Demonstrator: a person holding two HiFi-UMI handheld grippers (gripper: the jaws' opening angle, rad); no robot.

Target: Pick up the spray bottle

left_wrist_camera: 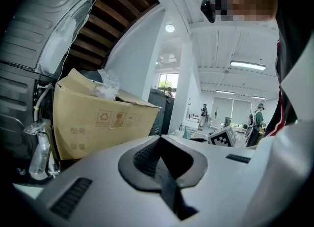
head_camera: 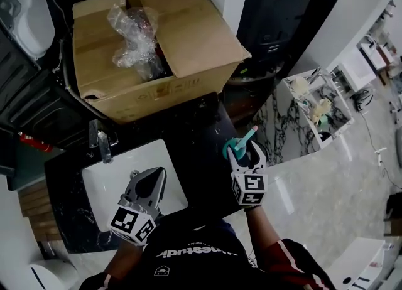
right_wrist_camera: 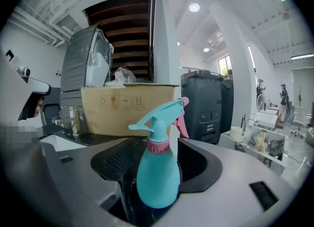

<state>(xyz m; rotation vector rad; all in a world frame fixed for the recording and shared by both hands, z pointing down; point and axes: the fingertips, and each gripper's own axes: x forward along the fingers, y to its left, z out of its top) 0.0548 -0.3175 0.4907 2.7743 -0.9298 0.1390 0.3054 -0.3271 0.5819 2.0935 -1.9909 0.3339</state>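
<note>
Your right tool (head_camera: 245,149) stands spread wide with the spray bottle (right_wrist_camera: 158,177) upright between its jaws, resting on the dark bench (head_camera: 201,128) in front of the cardboard box (head_camera: 188,25). The pads flank the teal body below the pink collar but don't seem to press yet. That low placement looks right for a firm squeeze. Your left tool (head_camera: 149,185) is clenched on nothing and hangs over the sink (head_camera: 100,182), well clear of the grab.

Bright overhead light; fisheye warp; dark corners.
</note>
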